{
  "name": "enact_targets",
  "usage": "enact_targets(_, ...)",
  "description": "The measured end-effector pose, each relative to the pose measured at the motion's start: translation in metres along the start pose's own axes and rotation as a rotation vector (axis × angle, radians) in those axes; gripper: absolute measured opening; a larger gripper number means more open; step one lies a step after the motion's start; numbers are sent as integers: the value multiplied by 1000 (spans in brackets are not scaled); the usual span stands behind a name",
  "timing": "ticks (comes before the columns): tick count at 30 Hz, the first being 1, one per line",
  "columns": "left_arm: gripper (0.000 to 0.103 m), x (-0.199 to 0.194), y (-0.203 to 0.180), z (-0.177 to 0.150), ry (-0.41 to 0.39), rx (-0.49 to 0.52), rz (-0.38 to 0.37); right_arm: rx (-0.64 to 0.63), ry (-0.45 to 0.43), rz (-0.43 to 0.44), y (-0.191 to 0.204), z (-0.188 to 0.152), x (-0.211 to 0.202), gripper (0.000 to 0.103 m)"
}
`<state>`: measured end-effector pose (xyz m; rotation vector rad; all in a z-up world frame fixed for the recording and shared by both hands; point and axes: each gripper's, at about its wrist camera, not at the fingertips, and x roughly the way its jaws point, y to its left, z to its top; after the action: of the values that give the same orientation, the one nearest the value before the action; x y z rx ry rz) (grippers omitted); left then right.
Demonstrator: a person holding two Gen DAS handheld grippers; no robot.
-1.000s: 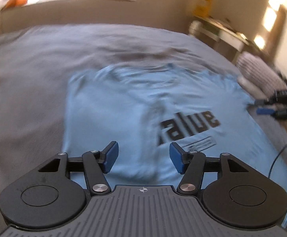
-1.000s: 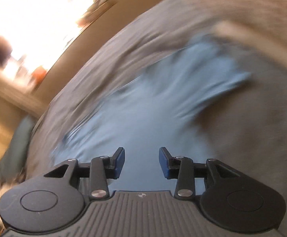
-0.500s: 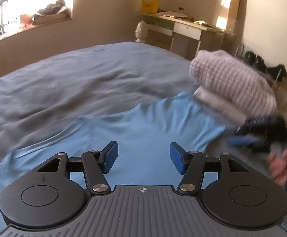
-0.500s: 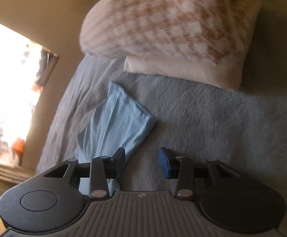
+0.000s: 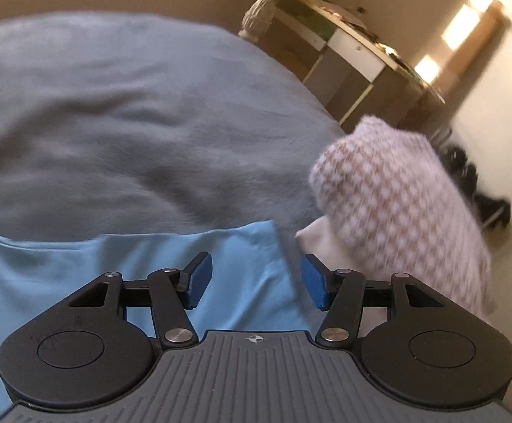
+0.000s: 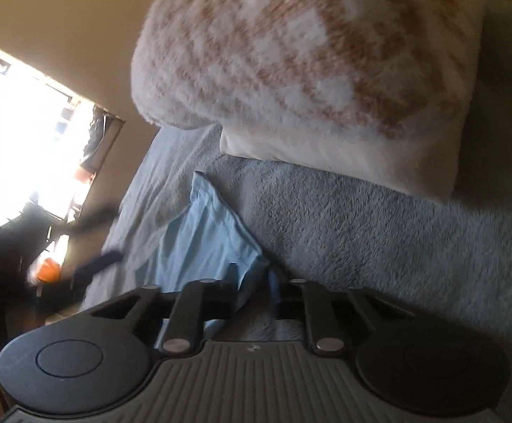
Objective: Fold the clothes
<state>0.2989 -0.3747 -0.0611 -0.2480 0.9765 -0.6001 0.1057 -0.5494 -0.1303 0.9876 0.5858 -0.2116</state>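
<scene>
A light blue T-shirt (image 5: 150,264) lies flat on the grey bed cover (image 5: 132,123). My left gripper (image 5: 256,282) is open and empty, just above the shirt's sleeve end near its right edge. In the right wrist view my right gripper (image 6: 252,282) is shut on the corner of the shirt's sleeve (image 6: 206,239), low on the cover. The left gripper shows there as a dark blur (image 6: 90,264) at the left.
A folded fluffy white-and-brown checked blanket (image 5: 397,211) on a white pillow (image 6: 344,155) lies right beside the sleeve. A desk (image 5: 354,49) stands past the bed's far corner. A bright window (image 6: 19,134) is at the left.
My right gripper has moved down onto the sleeve corner and closed on it. My left gripper has swung right toward the sleeve and blanket and stays open.
</scene>
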Motion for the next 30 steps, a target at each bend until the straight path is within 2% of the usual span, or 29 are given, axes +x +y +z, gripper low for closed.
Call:
enact_targets(3, 56, 25, -10, 5, 29, -22, 6, -49, -6, 15, -2, -2, -1, 7)
enact_targets(13, 54, 83, -32, 5, 66, -49, 72, -152, -24, 38, -3, -8, -6, 6)
enact_targets(18, 35, 91, -34, 0, 61, -38, 138, -173, -41, 29, -1, -12, -10, 6)
enact_targets(20, 16, 91, -33, 0, 52, -35, 160, -177, -45, 27, 0, -11, -12, 6)
enact_targets(22, 6, 90, -30, 1, 47, -40, 177, -188, -48, 24, 0, -10, -12, 6)
enact_targets(23, 4, 88, -27, 1, 44, -50, 169, -197, -52, 22, 1, -11, -12, 5)
enact_targets(30, 1, 60, -11, 6, 33, -108, 94, -301, -69, 18, 23, -13, -29, 4)
